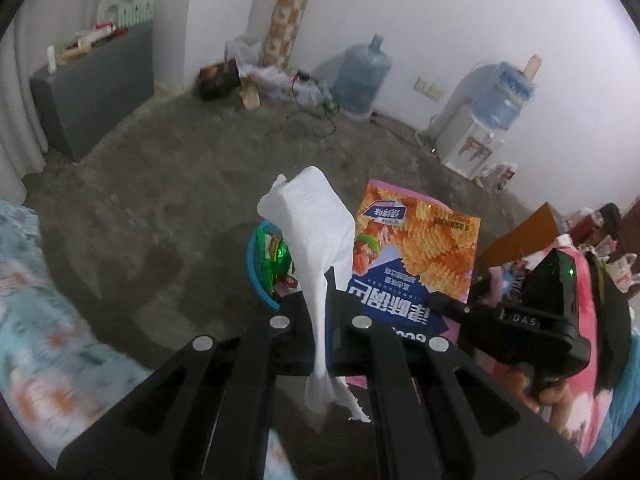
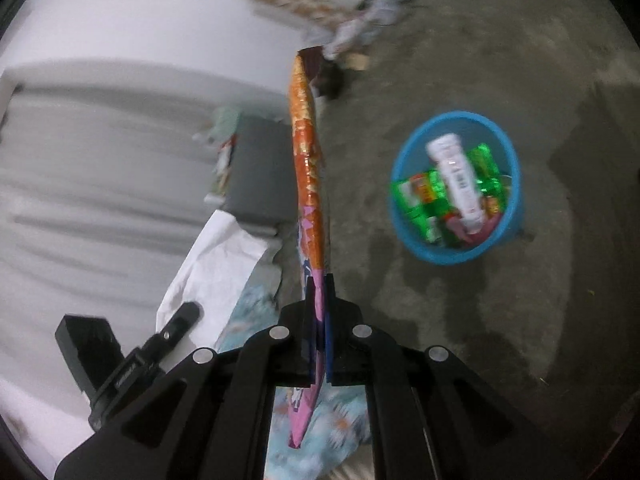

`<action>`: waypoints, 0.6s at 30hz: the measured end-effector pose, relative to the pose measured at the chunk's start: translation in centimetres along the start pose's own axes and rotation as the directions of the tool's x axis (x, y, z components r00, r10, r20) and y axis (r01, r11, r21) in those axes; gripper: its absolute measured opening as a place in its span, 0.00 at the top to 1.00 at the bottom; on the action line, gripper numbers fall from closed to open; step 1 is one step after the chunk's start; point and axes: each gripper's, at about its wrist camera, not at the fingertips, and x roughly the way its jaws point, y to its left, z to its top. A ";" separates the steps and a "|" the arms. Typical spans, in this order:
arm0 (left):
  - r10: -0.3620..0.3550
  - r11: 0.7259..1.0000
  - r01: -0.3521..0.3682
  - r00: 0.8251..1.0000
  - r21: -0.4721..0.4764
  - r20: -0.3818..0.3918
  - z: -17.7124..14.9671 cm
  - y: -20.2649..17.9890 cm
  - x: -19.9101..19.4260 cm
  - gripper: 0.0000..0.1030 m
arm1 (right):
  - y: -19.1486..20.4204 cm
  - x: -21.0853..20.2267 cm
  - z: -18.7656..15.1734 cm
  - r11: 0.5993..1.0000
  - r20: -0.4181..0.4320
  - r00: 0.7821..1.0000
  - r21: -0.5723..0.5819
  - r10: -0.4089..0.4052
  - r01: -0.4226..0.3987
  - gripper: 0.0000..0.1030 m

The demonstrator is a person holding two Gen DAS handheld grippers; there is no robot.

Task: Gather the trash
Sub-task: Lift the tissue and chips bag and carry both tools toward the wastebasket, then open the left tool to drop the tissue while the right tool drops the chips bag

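Bin: blue tub (image 2: 516,184) on the bare floor (image 2: 460,60), already part full w/ green wrappers (image 2: 420,196) & a white tube (image 2: 454,172). So some trash is collected.
Left claw (image 1: 320,304): clamped tight on a white tissue (image 1: 316,216); paper sticks up above the jaws & trails out below. Tissue is up in the air near the bin, bin rim peeking out just behind it.
Right claw (image 2: 319,312): pinched shut on a flat snack bag (image 2: 306,152), seen edge-on, standing up from the jaws. Bag is off to one side of the bin, not over it yet.
Done: both bits picked up, prob ready to drop.
Left: carry each over the bin, let go. Bed (image 1: 36,300) edge is just beside the bin; can't tell if more trash is lying about.
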 end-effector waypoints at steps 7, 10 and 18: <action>0.028 0.999 -0.029 0.998 -0.017 -0.053 0.5 0.4 7.2 0.99 | -6.8 7.5 3.9 0.985 -0.003 0.992 0.119 -0.125 0.124 0.70; 0.032 0.999 -0.035 0.995 -0.027 -0.099 0.2 0.8 9.8 0.99 | -11.8 10.5 4.1 0.950 -0.049 0.983 0.252 -0.177 0.184 0.47; -0.007 1.000 0.003 0.990 -0.028 -0.139 -0.3 0.4 12.9 0.99 | -15.7 7.9 1.5 0.929 0.004 0.980 0.318 -0.200 0.189 0.45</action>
